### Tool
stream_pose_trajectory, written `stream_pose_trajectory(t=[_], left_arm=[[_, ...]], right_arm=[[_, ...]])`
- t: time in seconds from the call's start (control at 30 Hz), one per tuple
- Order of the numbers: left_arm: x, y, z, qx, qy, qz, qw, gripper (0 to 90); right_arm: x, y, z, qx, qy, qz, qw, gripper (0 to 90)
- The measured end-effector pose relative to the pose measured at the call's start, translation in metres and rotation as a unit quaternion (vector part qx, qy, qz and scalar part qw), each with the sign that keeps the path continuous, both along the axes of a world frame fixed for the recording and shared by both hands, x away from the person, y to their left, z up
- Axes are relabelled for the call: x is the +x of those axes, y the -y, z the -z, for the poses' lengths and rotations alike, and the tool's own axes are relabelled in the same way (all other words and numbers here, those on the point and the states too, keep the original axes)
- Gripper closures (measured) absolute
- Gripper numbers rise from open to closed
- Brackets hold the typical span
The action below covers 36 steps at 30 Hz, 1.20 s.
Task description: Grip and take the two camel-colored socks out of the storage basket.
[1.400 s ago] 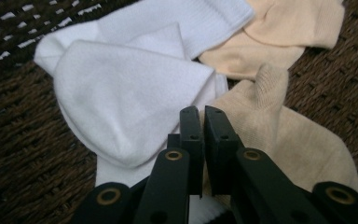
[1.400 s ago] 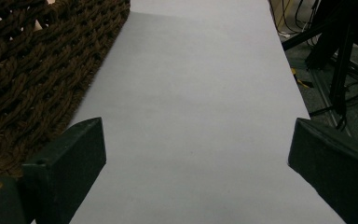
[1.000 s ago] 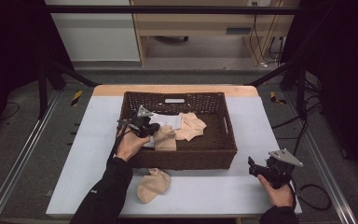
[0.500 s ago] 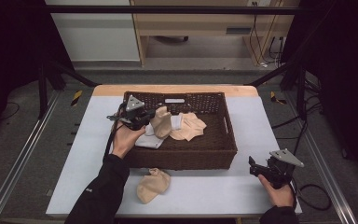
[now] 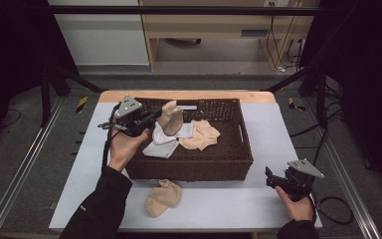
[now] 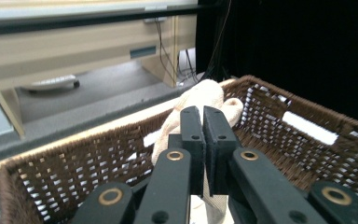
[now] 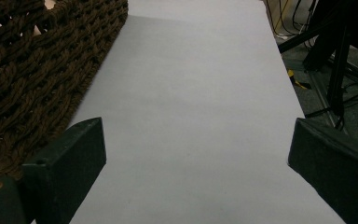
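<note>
A dark wicker basket (image 5: 238, 149) stands mid-table. My left gripper (image 5: 155, 115) is raised over its left side, shut on a beige sock (image 5: 170, 117) that hangs from the jaws. In the left gripper view the sock (image 6: 205, 95) bulges up behind the closed jaws of my left gripper (image 6: 203, 121). A white sock (image 5: 163, 145) and a peach sock (image 5: 202, 134) lie inside the basket. Another beige sock (image 5: 163, 196) lies on the table in front of the basket. My right gripper (image 5: 269, 178) rests at the table's front right, open, with nothing between its jaws (image 7: 196, 154).
The white tabletop (image 5: 273, 124) is bare to the right of the basket. In the right gripper view the basket wall (image 7: 32, 70) is close on the left. Black frame posts and cables (image 5: 323, 99) stand beyond the table's right edge. A wooden bench (image 5: 214, 30) is behind.
My left gripper has lifted the beige sock up out of the basket, and the sock now hangs clear of the other socks. The right gripper has stayed put.
</note>
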State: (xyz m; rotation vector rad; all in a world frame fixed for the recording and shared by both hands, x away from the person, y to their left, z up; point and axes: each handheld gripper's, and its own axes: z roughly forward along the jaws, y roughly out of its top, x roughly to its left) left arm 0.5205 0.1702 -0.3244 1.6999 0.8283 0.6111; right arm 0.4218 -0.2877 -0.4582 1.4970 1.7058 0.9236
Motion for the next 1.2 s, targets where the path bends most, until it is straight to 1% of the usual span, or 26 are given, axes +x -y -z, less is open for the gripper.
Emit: stream_pose_trajectory(t=[0.07, 0.1, 0.2, 0.4, 0.5, 0.63, 0.77, 0.93, 1.2], left_arm=[[-0.005, 0.0, -0.006, -0.006, 0.005, 0.004, 1.0, 86.9], [-0.01, -0.001, -0.01, -0.009, 0.014, 0.008, 0.9998, 87.0], [-0.019, -0.001, -0.018, -0.019, 0.027, 0.015, 0.9993, 87.0], [-0.041, -0.002, -0.03, -0.023, 0.046, 0.033, 0.9981, 86.9], [-0.054, -0.004, -0.035, -0.035, 0.057, 0.047, 0.9967, 87.0], [-0.067, -0.008, -0.041, -0.038, 0.067, 0.059, 0.9952, 86.9], [-0.081, -0.013, -0.043, -0.046, 0.072, 0.072, 0.9938, 87.0], [-0.095, -0.017, -0.041, -0.05, 0.073, 0.083, 0.9926, 86.9], [-0.116, -0.02, -0.029, -0.053, 0.067, 0.105, 0.9908, 86.9]], right_arm=[[0.0, 0.0, 0.0, 0.0, 0.001, 0.001, 1.0, 4.4], [0.0, 0.0, 0.0, 0.0, 0.001, 0.001, 1.0, 4.4], [0.0, 0.0, -0.001, 0.0, 0.002, 0.001, 1.0, 4.4], [-0.001, 0.001, -0.001, 0.0, 0.005, 0.001, 1.0, 4.3], [-0.001, 0.001, -0.001, -0.003, 0.007, 0.0, 1.0, 4.3], [-0.001, 0.001, -0.001, 0.0, 0.005, 0.003, 1.0, 4.3], [-0.001, 0.001, -0.001, 0.0, 0.005, 0.002, 1.0, 4.3], [-0.001, 0.001, -0.001, 0.0, 0.005, 0.003, 1.0, 4.3], [-0.002, 0.001, -0.001, 0.0, 0.005, 0.004, 1.0, 4.3]])
